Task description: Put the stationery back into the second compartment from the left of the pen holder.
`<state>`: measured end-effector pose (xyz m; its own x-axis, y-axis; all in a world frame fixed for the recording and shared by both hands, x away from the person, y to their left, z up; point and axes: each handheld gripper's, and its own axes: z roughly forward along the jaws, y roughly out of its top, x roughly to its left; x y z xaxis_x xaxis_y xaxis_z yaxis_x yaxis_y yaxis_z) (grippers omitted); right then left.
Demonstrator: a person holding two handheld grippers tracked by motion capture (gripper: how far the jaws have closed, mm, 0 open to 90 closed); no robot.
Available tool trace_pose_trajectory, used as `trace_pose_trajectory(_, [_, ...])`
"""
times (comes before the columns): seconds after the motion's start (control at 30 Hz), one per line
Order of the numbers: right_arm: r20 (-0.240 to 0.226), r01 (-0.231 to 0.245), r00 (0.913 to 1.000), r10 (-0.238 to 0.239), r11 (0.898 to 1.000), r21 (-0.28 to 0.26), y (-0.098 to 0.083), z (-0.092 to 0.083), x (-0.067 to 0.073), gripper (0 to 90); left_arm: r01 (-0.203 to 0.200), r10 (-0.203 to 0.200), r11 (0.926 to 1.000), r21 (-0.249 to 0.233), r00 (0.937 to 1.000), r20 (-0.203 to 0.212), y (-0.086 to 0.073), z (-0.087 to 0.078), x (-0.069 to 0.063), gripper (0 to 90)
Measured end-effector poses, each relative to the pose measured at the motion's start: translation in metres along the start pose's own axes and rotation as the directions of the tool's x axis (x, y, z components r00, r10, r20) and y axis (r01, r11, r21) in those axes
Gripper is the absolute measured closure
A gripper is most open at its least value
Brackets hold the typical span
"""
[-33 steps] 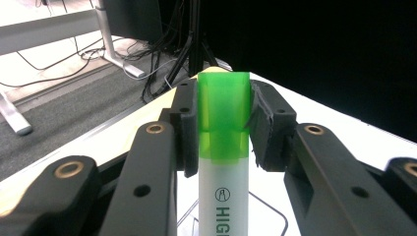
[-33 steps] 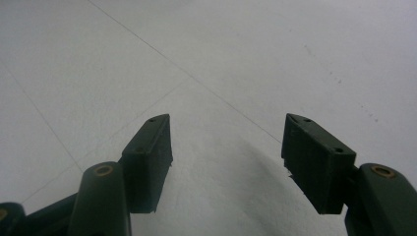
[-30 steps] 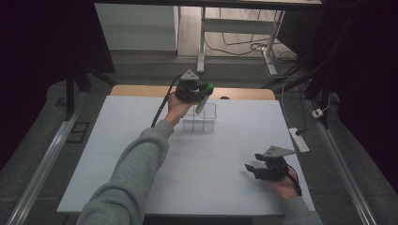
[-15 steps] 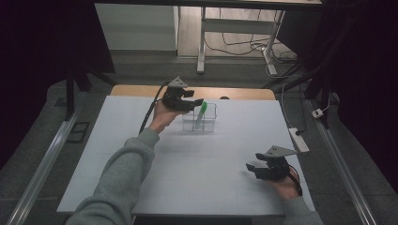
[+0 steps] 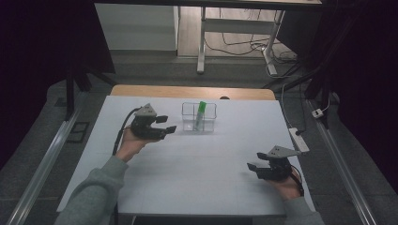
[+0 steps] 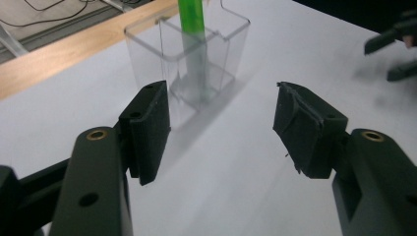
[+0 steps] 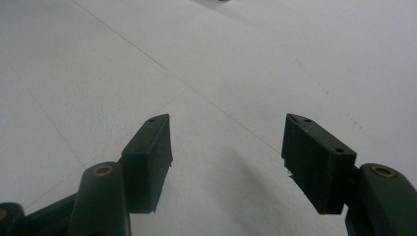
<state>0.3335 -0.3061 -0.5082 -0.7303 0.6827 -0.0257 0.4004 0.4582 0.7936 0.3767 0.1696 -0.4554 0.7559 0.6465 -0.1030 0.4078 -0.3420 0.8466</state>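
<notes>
Green marker stands nearly upright in the clear divided holder at upper centre of the bench, just right of the left hand-held gripper, whose empty jaws have just been opening. Right hand-held gripper, lower right, gapes empty, farther off.
</notes>
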Motion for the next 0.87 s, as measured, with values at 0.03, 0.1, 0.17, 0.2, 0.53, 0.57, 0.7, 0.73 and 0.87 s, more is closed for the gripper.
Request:
trace_pose_trajectory(0.03, [-0.002,0.000,1.0000,0.000,1.000,-0.004,0.000,0.000,0.000,35.5,0.002,-0.002,1.0000,0.000,1.0000,0.001,-0.006,-0.005,-0.002,38.0])
trace_pose_trajectory(0.1, [-0.002,0.005,1.0000,-0.005,1.000,-0.004,0.000,-0.001,-0.001,35.5,0.010,-0.010,0.9999,0.001,0.9999,0.002,-0.018,-0.014,-0.005,37.8])
trace_pose_trajectory(0.17, [-0.002,0.005,1.0000,-0.005,1.000,-0.003,0.001,-0.002,-0.001,35.5,0.014,-0.014,0.9999,0.004,0.9999,-0.005,-0.029,-0.022,-0.008,37.2])
trace_pose_trajectory(0.2, [0.002,0.004,1.0000,-0.004,1.000,-0.004,0.001,-0.003,-0.002,35.5,0.020,-0.020,0.9998,0.002,0.9998,-0.006,-0.034,-0.025,-0.009,37.2])
trace_pose_trajectory(0.53, [0.012,0.006,0.9999,-0.006,1.000,-0.022,0.001,-0.005,-0.003,35.5,0.068,-0.067,0.9976,0.014,0.9970,-0.038,-0.075,-0.050,-0.013,36.5])
trace_pose_trajectory(0.57, [0.013,0.007,0.9999,-0.006,1.000,-0.023,0.001,-0.005,-0.003,35.5,0.069,-0.069,0.9974,0.017,0.9968,-0.042,-0.078,-0.051,-0.013,36.3])
trace_pose_trajectory(0.7, [0.018,0.011,0.9998,-0.010,1.000,-0.028,0.002,-0.006,-0.002,35.5,0.076,-0.075,0.9967,0.026,0.9963,-0.042,-0.085,-0.051,-0.013,35.8])
trace_pose_trajectory(0.73, [0.018,0.012,0.9998,-0.011,0.999,-0.031,0.002,-0.006,-0.002,35.5,0.076,-0.075,0.9967,0.029,0.9962,-0.044,-0.085,-0.051,-0.014,35.8])
trace_pose_trajectory(0.87, [0.019,0.015,0.9997,-0.014,0.999,-0.042,0.003,-0.007,-0.001,35.5,0.074,-0.072,0.9969,0.029,0.9960,-0.054,-0.086,-0.052,-0.014,35.1])
